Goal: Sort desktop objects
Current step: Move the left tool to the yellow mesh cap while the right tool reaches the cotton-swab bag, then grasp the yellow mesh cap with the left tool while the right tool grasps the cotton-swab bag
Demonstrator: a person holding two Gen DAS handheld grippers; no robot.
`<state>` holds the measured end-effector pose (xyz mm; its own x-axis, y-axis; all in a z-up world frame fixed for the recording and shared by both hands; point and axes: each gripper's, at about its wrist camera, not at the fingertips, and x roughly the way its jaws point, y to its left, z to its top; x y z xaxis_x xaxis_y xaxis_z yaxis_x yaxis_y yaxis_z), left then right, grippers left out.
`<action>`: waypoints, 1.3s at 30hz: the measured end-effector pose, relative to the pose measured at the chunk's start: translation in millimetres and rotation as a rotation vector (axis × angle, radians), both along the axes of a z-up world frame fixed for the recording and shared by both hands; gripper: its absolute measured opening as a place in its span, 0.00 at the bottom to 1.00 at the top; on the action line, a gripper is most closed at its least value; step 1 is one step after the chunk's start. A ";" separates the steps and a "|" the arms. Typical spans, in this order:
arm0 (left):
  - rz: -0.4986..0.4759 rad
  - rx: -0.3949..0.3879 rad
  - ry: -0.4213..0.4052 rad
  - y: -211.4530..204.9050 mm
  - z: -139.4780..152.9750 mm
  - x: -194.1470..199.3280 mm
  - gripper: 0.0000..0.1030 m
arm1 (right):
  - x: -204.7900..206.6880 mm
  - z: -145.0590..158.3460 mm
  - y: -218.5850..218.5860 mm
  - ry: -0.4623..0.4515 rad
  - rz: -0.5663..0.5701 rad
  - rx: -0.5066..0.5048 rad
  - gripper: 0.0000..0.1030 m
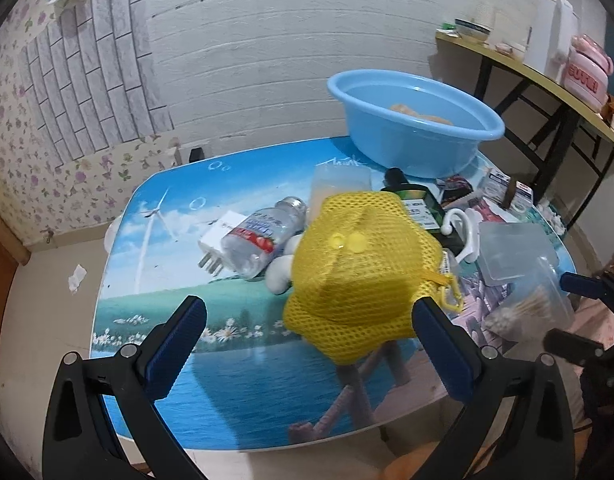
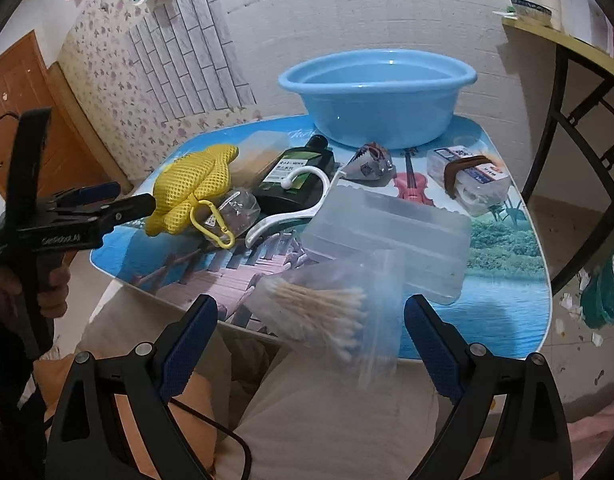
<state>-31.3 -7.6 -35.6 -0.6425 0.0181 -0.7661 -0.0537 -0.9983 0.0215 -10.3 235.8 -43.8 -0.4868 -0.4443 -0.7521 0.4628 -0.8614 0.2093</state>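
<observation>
A low table [image 1: 167,240] with a printed seaside picture carries the clutter. My left gripper [image 1: 307,304] hangs open just short of a yellow mesh bag [image 1: 359,268], with nothing between its fingers. Left of the bag lie a clear water bottle [image 1: 263,236] and a white plug [image 1: 219,240]. My right gripper [image 2: 310,308] is open above the table's near edge. A clear bag of cotton swabs [image 2: 327,312] lies ahead of it between the fingers, untouched. The left gripper [image 2: 123,196] also shows at the left of the right wrist view, beside the mesh bag [image 2: 195,188].
A blue basin [image 2: 379,100] with water stands at the back. In between lie a dark green bottle [image 2: 299,176], a white hook [image 2: 291,204], a clear plastic box [image 2: 391,236] and a banded clear case [image 2: 471,180]. A side table [image 1: 547,80] stands at the right. A person's lap is below.
</observation>
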 end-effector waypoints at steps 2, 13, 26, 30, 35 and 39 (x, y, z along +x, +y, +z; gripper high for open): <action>-0.015 -0.005 0.002 5.6 -1.0 -2.3 1.00 | -0.6 -1.6 -4.8 0.003 0.004 0.026 0.89; -0.063 0.015 -0.035 17.9 -13.9 -28.7 1.00 | -8.0 -13.2 -21.6 -0.026 0.021 0.115 0.89; -0.109 0.099 -0.069 21.3 -31.8 -41.2 0.99 | -11.3 -18.9 -26.4 -0.049 0.037 0.136 0.86; -0.124 0.111 -0.056 19.0 -28.0 -37.9 0.87 | -13.5 -20.9 -25.0 -0.068 0.036 0.121 0.67; -0.120 0.130 -0.047 13.3 -22.3 -34.0 0.83 | -15.9 -21.1 -21.0 -0.085 0.019 0.107 0.45; -0.104 0.125 -0.027 9.6 -14.5 -29.8 0.83 | -14.4 -17.9 -18.8 -0.078 0.017 0.091 0.41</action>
<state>-61.1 1.9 -50.1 -0.6112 0.1795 -0.7708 -0.1554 -0.9822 -0.1055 -24.7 217.0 -61.7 -0.4183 -0.3797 -0.8251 0.4625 -0.8709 0.1664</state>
